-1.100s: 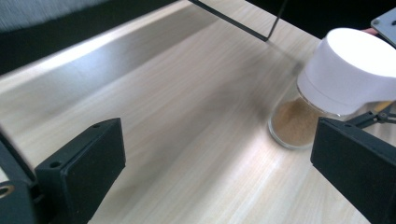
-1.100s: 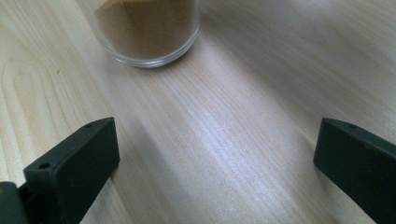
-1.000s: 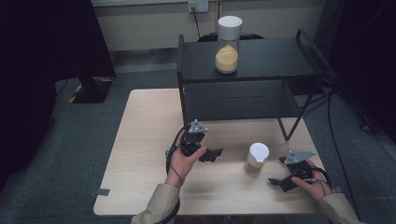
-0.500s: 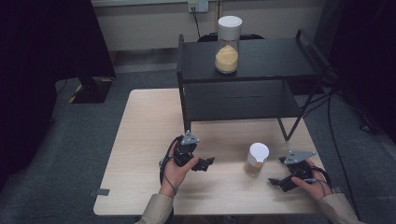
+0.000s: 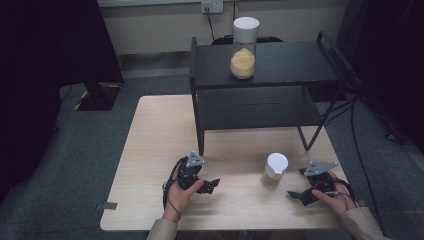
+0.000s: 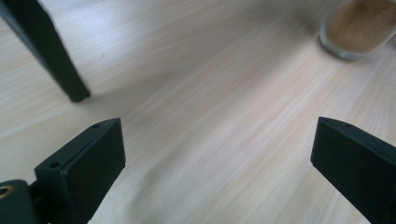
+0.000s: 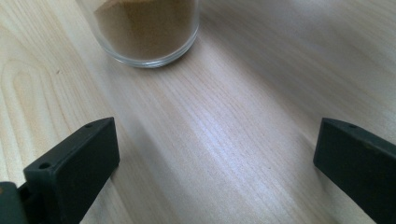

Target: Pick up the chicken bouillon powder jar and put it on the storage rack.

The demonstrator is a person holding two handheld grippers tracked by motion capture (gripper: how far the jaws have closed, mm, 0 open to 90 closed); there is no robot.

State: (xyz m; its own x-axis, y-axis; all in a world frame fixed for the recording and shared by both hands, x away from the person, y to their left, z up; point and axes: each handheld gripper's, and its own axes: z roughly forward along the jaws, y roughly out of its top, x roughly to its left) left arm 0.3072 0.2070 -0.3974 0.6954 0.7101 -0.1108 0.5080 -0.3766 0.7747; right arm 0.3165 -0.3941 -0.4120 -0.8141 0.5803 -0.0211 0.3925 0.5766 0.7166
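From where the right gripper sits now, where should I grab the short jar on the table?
Grip the short jar around its glass body below the white lid, coming in level from its right, where the right gripper already lies open. It stands upright and round, apart from the shelf's leg, so the jaws can probably straddle it.

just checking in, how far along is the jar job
Looks done: one jar with yellow powder stands on top of the black shelf. In hand: nothing. The left gripper and right gripper rest low on the table, jaws wide open and empty. Left: the small jar of brown powder stands on the table between them, nearer the right gripper, not yet grasped. It probably goes on the shelf too.
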